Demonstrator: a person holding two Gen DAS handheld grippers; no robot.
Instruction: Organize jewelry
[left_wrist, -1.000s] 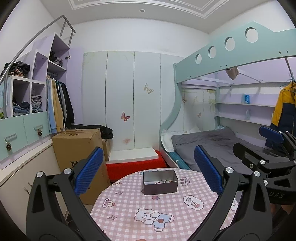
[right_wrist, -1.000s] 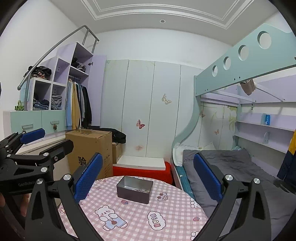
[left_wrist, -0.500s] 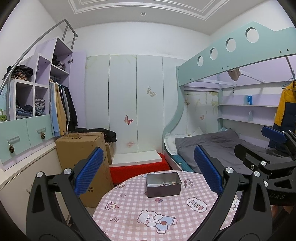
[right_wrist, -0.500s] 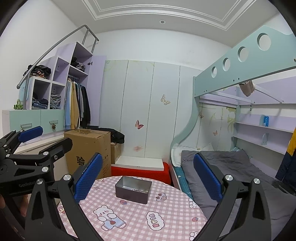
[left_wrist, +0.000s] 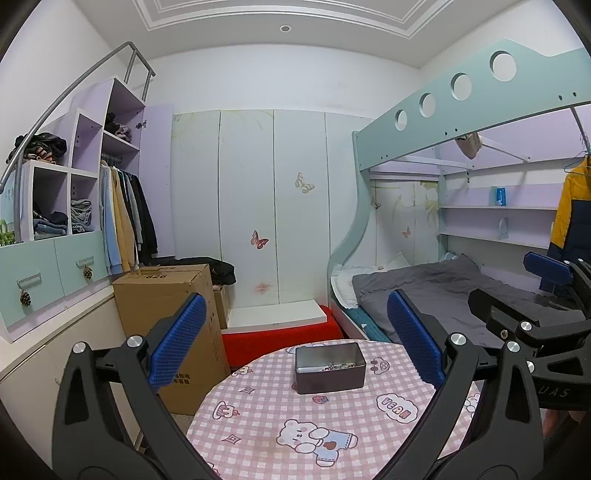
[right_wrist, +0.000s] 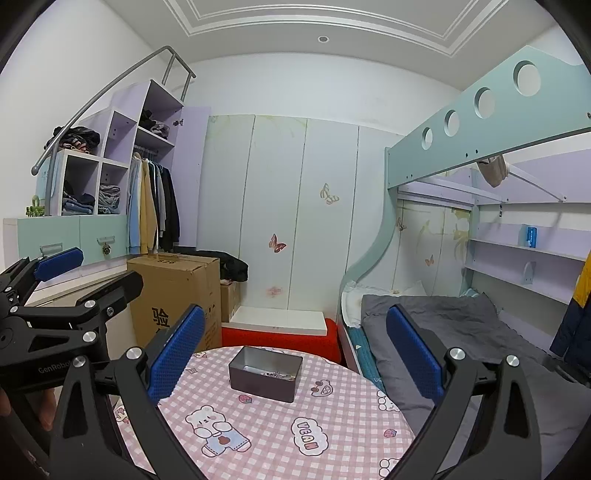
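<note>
On the round table (left_wrist: 258, 417) — tin (left_wrist: 330, 367) of jewelry (left_wrist: 338, 365) ahead, between both grippers' (left_wrist: 295, 345) spread fingers (right_wrist: 295, 345).

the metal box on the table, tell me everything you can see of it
The metal box is a small rectangular tin, dark grey outside and duller silver inside, with no lid on it. It sits flat and upright on the pink checked tablecloth, near the table's far edge. A small tangle of silvery jewelry lies in its bottom. Neither pair of tongs touches it.

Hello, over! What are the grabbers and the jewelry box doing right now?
Left hand-held gripper open, empty. Right hand-held gripper open, empty. Grey tin on the checked table, jewelry inside. Nothing in the way.
</note>
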